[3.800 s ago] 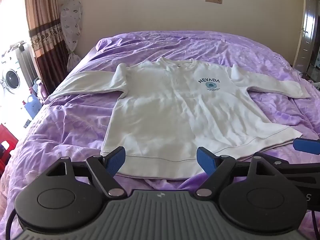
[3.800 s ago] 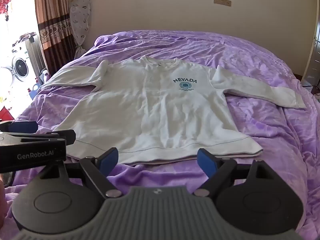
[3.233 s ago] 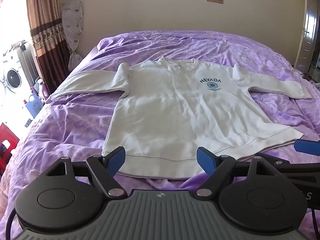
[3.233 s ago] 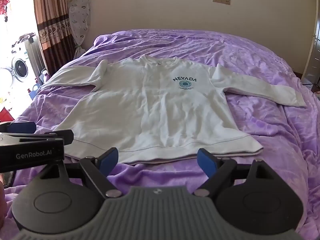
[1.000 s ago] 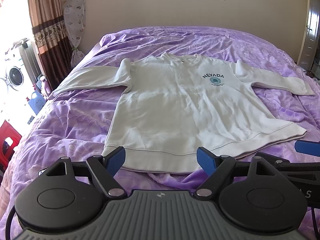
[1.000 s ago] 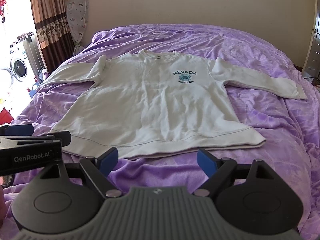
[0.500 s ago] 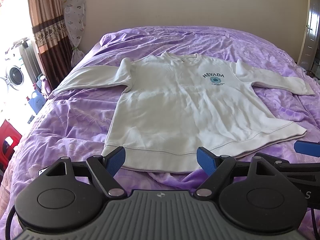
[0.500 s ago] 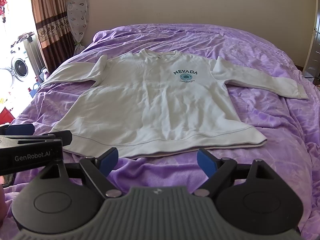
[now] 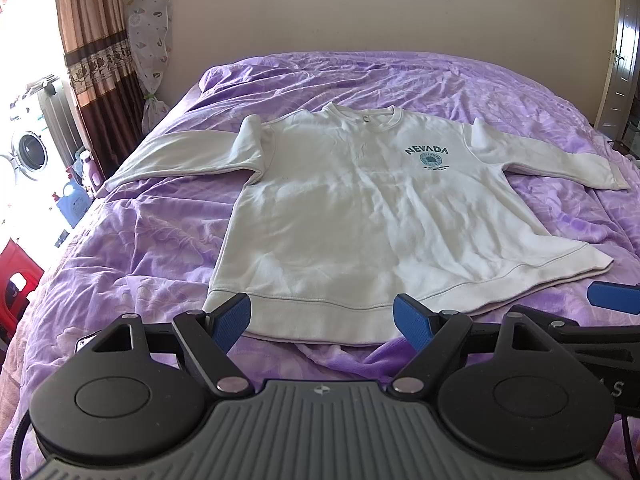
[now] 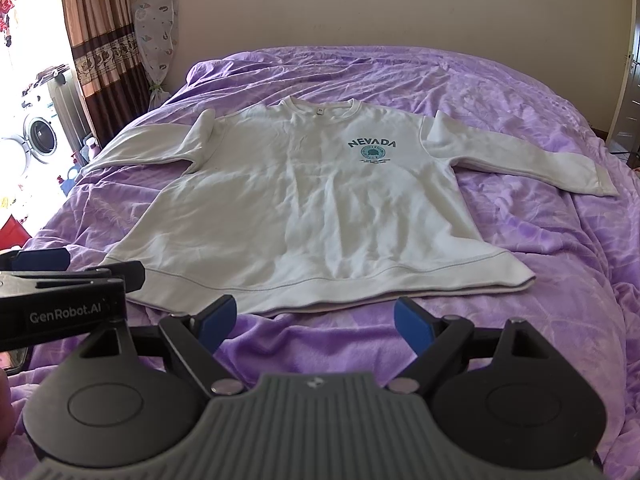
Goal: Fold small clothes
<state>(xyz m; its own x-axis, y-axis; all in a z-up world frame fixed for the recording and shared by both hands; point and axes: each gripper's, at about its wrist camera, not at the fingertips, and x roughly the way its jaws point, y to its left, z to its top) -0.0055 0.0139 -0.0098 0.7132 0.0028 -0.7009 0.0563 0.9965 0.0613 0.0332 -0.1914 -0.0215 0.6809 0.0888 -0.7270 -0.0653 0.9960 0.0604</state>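
The white sweatshirt (image 9: 360, 216) lies flat and unfolded on the purple bed (image 9: 132, 264), both the left hand-held gripper (image 9: 322, 318) and right hand-held gripper (image 10: 314, 320) wide open, empty, near its hem; folding probably begins with pinching a sleeve.

My left gripper (image 9: 322, 322): jaws spread wide, blue pads (image 9: 232, 322) facing each other, nothing between them. My right gripper (image 10: 316, 322): same, wide apart, unloaded. Both level, pointing forward, side by side; each shows at the edge of the other's camera. A sliver of skin at the right view's lower left, possibly my hand (image 10: 5, 412).
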